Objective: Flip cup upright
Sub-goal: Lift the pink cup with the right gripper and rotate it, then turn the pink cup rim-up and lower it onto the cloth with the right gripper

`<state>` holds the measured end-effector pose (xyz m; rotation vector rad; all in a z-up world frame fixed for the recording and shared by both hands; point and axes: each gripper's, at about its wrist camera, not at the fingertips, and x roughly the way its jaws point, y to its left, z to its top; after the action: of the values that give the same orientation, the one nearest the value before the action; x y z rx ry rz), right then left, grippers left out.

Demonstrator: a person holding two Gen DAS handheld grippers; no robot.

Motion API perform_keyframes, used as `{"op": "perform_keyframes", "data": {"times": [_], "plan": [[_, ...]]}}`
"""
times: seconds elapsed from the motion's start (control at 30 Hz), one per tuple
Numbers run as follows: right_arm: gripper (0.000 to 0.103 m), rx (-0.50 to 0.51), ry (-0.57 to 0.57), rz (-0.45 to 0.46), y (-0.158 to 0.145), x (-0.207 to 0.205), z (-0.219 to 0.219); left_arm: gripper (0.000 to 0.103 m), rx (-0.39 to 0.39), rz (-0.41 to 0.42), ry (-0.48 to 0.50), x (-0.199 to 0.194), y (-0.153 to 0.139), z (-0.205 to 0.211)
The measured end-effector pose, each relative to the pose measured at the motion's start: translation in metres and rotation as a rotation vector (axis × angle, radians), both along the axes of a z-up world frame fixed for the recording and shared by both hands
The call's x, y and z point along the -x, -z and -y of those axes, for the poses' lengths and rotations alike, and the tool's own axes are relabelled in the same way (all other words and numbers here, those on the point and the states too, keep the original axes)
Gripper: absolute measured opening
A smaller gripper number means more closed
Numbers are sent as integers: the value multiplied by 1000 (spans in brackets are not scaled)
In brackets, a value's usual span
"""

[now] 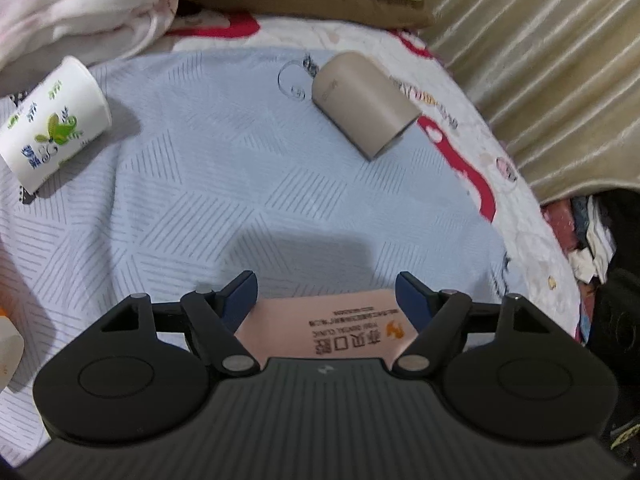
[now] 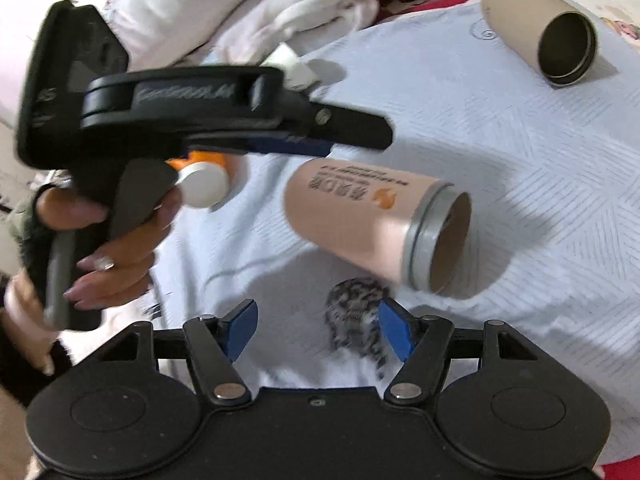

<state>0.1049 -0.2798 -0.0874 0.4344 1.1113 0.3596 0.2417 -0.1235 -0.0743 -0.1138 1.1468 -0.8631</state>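
Your left gripper (image 1: 326, 300) has its jaws spread on either side of the pink cup (image 1: 340, 326); whether the pads actually press its wall cannot be told from either view. In the right wrist view the left gripper (image 2: 348, 136) appears from the side, with the pink cup (image 2: 372, 224) just below its tip, above the pale blue mat (image 2: 520, 160). The cup's long axis runs near horizontal, open rim to the right and slightly nearer, closed base to the left. Your right gripper (image 2: 316, 328) is open and empty, just near of the cup. The left hand is therefore the working one. To stand the cup up, the rim end must swing upward. A grey cup (image 2: 540, 28) lies on its side at the far right, well apart.
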Motion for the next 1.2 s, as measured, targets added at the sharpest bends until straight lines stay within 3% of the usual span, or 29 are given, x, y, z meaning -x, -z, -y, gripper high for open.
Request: {"op": "perform_keyframes", "data": {"times": [0.1, 0.2, 0.57, 0.7, 0.9, 1.07, 1.2], "plan": [[73, -19, 20, 16, 0, -1, -1, 64, -11, -27, 20, -1, 5, 2], [73, -52, 63, 28, 6, -7, 6, 61, 22, -80, 29, -2, 9, -1], [88, -128, 167, -5, 23, -29, 22, 61, 3, -153, 19, -7, 16, 4], [90, -143, 199, -26, 23, -29, 24, 61, -10, -135, 19, -7, 14, 7], [82, -192, 217, -6, 27, -25, 24, 62, -3, -108, -8, -1, 13, 3], [83, -226, 222, -2, 32, -25, 23, 62, -24, -66, -15, 5, 12, 5], [83, -168, 224, 42, 28, -31, 13, 62, -46, -70, -29, 2, 14, 6]]}}
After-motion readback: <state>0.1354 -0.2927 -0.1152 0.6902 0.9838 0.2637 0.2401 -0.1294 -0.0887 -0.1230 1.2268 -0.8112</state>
